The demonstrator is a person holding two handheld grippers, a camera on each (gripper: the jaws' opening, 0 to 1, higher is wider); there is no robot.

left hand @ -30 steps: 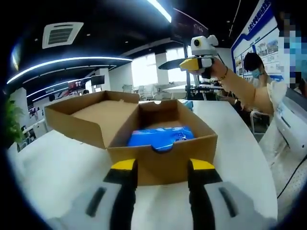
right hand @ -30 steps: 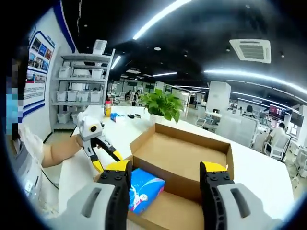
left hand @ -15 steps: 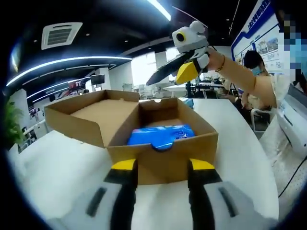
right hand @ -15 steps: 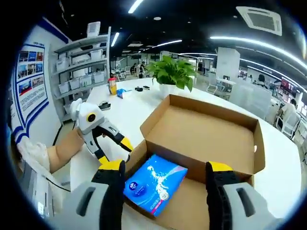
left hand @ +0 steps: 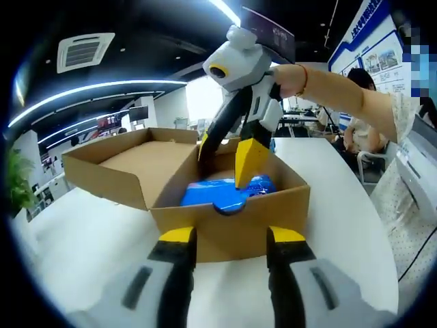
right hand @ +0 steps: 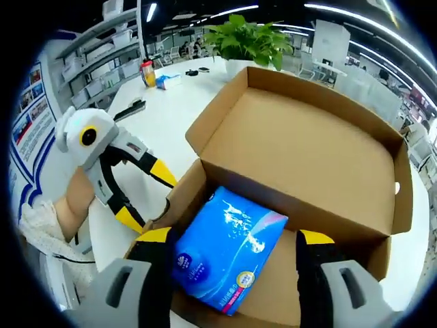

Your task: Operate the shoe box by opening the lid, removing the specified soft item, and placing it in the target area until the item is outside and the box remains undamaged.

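My right tongs [left hand: 229, 154] reach down into the open box [left hand: 225, 225] at frame centre, jaws spread wide and empty, tips over the blue pack [right hand: 225, 249]. The pack lies inside the box, lower centre of the right gripper view. My left tongs [right hand: 147, 198] sit open, empty, just outside the box wall on the tabletop [left hand: 89, 239].

Shoe box [right hand: 300, 147] lid folded back, top access open, blue soft pack [right hand: 229, 247] unobstructed, cardboard walls hemming its sides
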